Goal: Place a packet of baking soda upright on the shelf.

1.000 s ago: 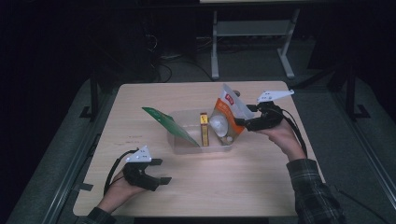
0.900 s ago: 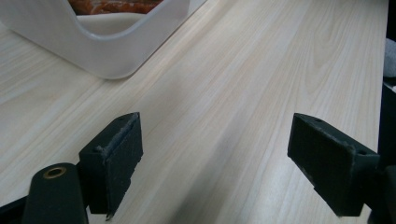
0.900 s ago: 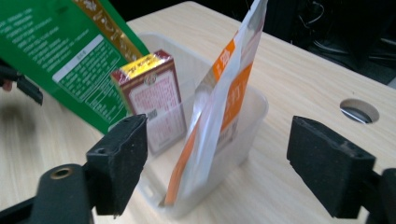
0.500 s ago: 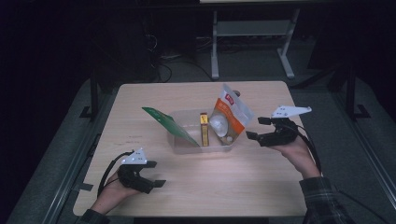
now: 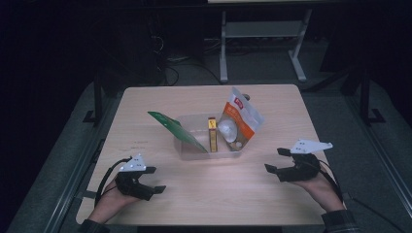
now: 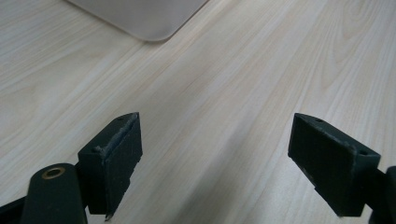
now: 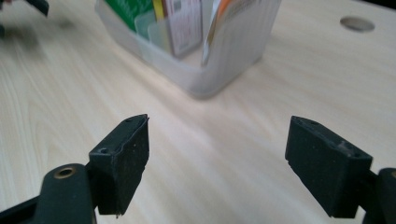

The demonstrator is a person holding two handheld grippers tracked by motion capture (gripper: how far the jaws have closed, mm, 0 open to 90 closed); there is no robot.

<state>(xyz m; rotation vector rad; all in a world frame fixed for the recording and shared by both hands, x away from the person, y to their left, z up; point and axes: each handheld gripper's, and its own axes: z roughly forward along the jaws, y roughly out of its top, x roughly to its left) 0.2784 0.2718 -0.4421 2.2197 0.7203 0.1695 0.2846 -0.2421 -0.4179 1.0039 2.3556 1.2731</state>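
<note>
In the clear tub (image 5: pixel 194 151), a green packet (image 5: pixel 171 129), yellow box (image 5: pixel 212 134) and orange pouch (image 5: pixel 237 124) are standing. The left gripper (image 5: pixel 156 179) and right gripper (image 5: pixel 274 160) are resting apart on the table (image 5: pixel 145 102), jaws wide, gripping nothing.

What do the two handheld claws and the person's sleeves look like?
Each claw, left and right, is black with two blocky black jaws. A pale grey three-cornered plate sits on top of each, and a black cable trails from it. A dark sleeve cuff covers the right wrist.

We note a pale wood-grain tabletop (image 5: pixel 145 126), matt and smooth. The bin (image 7: pixel 219 60) is frosted translucent plastic. The orange-white pouch (image 5: pixel 240 119) looks glossy film; green packet (image 5: pixel 175 130) likewise shiny. Fingers (image 7: pixel 123 158): matt black, slightly rough.
</note>
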